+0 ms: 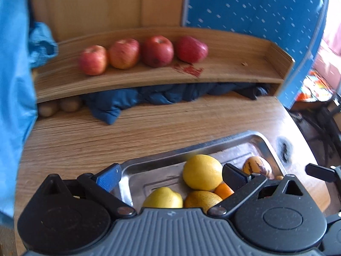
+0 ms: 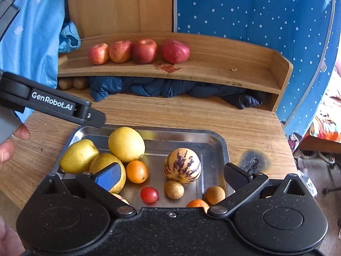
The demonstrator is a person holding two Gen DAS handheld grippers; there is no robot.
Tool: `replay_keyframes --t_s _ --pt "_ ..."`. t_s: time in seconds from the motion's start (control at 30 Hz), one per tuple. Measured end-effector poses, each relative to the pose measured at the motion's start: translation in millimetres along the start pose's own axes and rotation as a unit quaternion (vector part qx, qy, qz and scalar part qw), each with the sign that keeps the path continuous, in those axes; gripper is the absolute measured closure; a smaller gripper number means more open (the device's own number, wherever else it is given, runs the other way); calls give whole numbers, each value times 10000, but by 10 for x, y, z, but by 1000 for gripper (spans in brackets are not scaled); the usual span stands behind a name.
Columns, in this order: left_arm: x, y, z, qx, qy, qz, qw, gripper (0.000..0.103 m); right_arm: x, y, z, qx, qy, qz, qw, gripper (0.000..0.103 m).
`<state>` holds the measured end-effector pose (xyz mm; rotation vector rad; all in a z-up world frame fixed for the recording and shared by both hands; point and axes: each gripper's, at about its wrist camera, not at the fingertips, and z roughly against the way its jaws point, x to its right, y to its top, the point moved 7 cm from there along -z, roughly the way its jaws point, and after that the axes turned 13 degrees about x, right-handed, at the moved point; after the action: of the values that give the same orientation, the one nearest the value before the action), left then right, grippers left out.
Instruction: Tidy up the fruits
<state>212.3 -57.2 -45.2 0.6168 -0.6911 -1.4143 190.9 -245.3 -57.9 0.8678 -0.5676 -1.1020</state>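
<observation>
A wood-grain table (image 2: 191,115) is seen with a steel tray (image 2: 215,147) parked at the near edge, and a dark scorch-looking mark (image 2: 253,160) sits on the wood just right of it. In the tray: a big lemon (image 2: 126,144), a yellow apple (image 2: 78,156), a yellowish pear (image 2: 102,162), a small orange (image 2: 136,171), a purple-striped melon (image 2: 182,166), a cherry tomato (image 2: 149,194) and two small brown fruits (image 2: 173,189) — all loose, mostly bunched to the left.

Behind, a curved wooden shelf (image 2: 234,68) holds four red apples (image 2: 138,52) in a row, with a red smear (image 2: 168,67) beside the rightmost one. A dark blue quilted cloth (image 2: 170,89) is stuffed under the shelf, next to two brown fruits (image 2: 73,82). The backdrop is made up of a wooden panel (image 2: 119,6), a blue dotted fabric (image 2: 255,10) and a light blue garment (image 2: 32,32).

The right gripper (image 2: 172,177) is held wide open over the tray, nothing in it. The left gripper (image 1: 171,176) is spread open too, over the tray's left part — empty as well.
</observation>
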Motion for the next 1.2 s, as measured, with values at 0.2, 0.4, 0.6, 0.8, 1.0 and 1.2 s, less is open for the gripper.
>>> replay_keyframes --t_s 0.2,0.4,0.6,0.8,1.0,1.2 --pt "-48 -150 252 231 541 252 9980 1 47 -69 184 152 297 183 9993 1" --pt "-112 -336 579 552 971 356 9931 1 74 -124 370 240 516 194 9982 1" --pt "-95 -460 826 753 1192 160 9899 1 31 -172 527 306 628 103 9975 1" --pt "-82 -658 991 737 1157 210 9903 1 -34 -262 651 270 554 39 9981 1" --pt "-73 -772 1105 805 1015 49 9916 1 -86 -356 784 361 357 -33 9987 1" --pt "-81 -868 1201 871 755 -178 9932 1 -215 -466 919 425 118 -95 9990 1"
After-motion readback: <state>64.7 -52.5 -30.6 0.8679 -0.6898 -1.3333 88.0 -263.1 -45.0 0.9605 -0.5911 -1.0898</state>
